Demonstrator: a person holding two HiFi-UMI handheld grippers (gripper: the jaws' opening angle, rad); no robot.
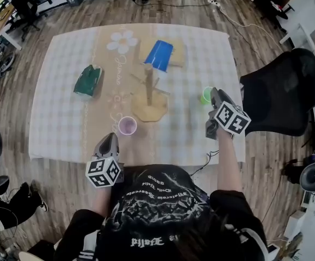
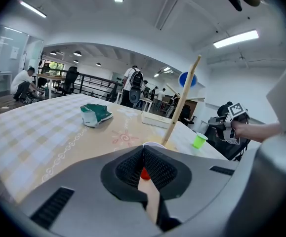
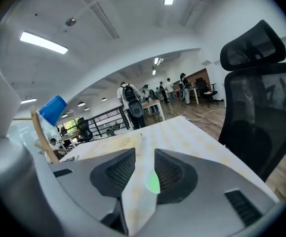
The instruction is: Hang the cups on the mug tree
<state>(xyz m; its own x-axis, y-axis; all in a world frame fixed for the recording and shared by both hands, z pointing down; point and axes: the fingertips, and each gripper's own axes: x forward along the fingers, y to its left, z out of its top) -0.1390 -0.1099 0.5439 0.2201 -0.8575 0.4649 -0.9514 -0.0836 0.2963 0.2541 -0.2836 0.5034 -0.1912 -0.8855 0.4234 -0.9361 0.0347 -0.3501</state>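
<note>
A wooden mug tree [image 1: 149, 89] is seen standing near the middle of a surface [image 1: 59, 124] covered by a checked cloth. A blue cup [image 1: 159, 55] is hung upside down at the top of the tree. A pink cup [image 1: 127, 125] is set upright on the surface, just beside the tree's base on the near side. A green cup [image 1: 205, 95] is set upright to the right of the tree, apart from it. A dark green and white crumpled thing [image 1: 88, 81] is laid on its side to the left of the tree.

The left gripper [image 1: 110, 137] is held at the near edge of the surface, pointed at the pink cup, whose rim is seen just past its tips. Its jaws are pressed together, and nothing is gripped.

The right gripper [image 1: 216, 93] is held just beside the green cup. Its jaws are spread apart, and the green cup is glimpsed in the gap close to one pad, but it is not clamped.

A black office chair [image 1: 282, 91] is placed at the right of the surface.
</note>
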